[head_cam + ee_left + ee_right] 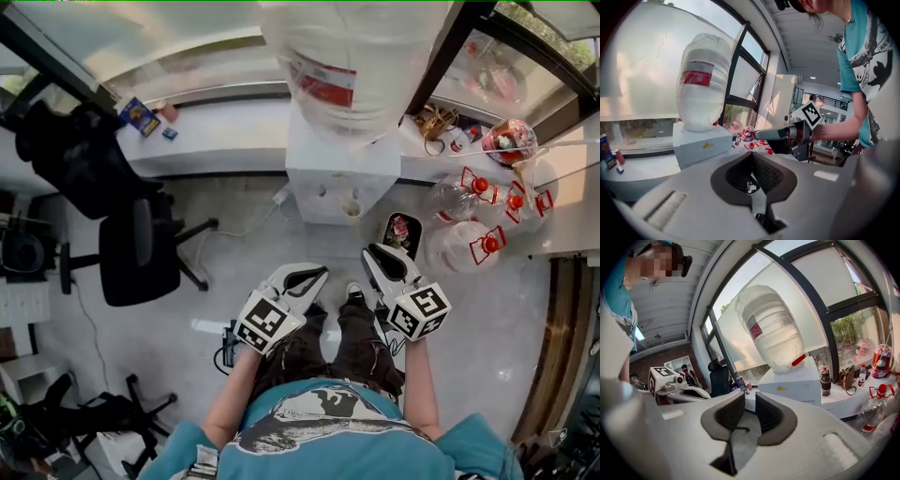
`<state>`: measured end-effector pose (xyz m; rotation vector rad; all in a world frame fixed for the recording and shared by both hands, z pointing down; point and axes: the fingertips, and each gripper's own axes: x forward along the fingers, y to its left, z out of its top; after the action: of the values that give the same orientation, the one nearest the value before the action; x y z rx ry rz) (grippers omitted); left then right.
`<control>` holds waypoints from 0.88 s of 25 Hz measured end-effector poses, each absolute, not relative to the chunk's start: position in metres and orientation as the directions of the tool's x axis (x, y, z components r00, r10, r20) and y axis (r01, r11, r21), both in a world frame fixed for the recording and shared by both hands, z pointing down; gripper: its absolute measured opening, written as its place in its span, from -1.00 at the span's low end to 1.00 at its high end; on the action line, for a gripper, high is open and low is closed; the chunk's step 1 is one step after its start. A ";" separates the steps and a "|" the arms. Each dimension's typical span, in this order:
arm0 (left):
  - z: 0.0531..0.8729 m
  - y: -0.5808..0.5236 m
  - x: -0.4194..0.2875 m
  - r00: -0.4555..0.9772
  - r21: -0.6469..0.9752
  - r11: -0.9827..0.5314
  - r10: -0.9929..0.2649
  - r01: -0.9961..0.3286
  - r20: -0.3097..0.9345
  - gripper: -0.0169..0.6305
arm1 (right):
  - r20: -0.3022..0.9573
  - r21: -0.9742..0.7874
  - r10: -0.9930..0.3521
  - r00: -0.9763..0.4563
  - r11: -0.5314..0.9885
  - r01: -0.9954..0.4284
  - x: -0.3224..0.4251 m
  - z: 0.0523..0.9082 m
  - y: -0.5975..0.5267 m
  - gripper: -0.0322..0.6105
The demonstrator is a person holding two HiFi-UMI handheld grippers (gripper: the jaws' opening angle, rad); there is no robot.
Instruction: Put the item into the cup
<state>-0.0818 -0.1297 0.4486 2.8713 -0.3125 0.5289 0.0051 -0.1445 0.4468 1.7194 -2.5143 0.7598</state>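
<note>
Holding nothing, the left gripper (pixel 751 158) has its jaws pressed tip to tip, while the right gripper (pixel 750 409) keeps a narrow gap. Beyond them stands a water dispenser (pixel 342 176). I cannot pick out an item or cup, so the task looks unstarted.

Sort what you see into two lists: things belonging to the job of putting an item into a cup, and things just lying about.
Job: left gripper, right gripper, both empty; no cup or item clearly visible.
Lying about: water dispenser, office chair, red-capped bottles.
</note>
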 end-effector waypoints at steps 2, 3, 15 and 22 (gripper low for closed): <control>0.445 -0.124 -0.091 0.917 0.152 -0.961 -0.161 -0.229 0.364 -0.91 | 0.254 -0.382 -0.886 -0.389 0.278 -0.881 -0.009 0.439 -0.137 -0.68; 0.443 -0.121 -0.096 0.919 0.149 -0.964 -0.155 -0.221 0.362 -0.91 | 0.249 -0.380 -0.889 -0.384 0.275 -0.883 -0.016 0.436 -0.134 -0.68; 0.446 -0.095 -0.131 0.930 0.168 -0.974 -0.082 -0.151 0.359 -0.91 | 0.240 -0.355 -0.902 -0.358 0.262 -0.898 -0.072 0.413 -0.095 -0.71; 0.443 -0.085 -0.135 0.932 0.174 -0.969 -0.105 -0.174 0.348 -0.91 | 0.251 -0.338 -0.903 -0.348 0.254 -0.906 -0.071 0.408 -0.076 -0.76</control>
<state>-0.1348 -0.0848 0.4430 2.8875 -0.2106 0.5041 -0.0709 -0.0757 0.4081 1.7908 -2.4832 0.6767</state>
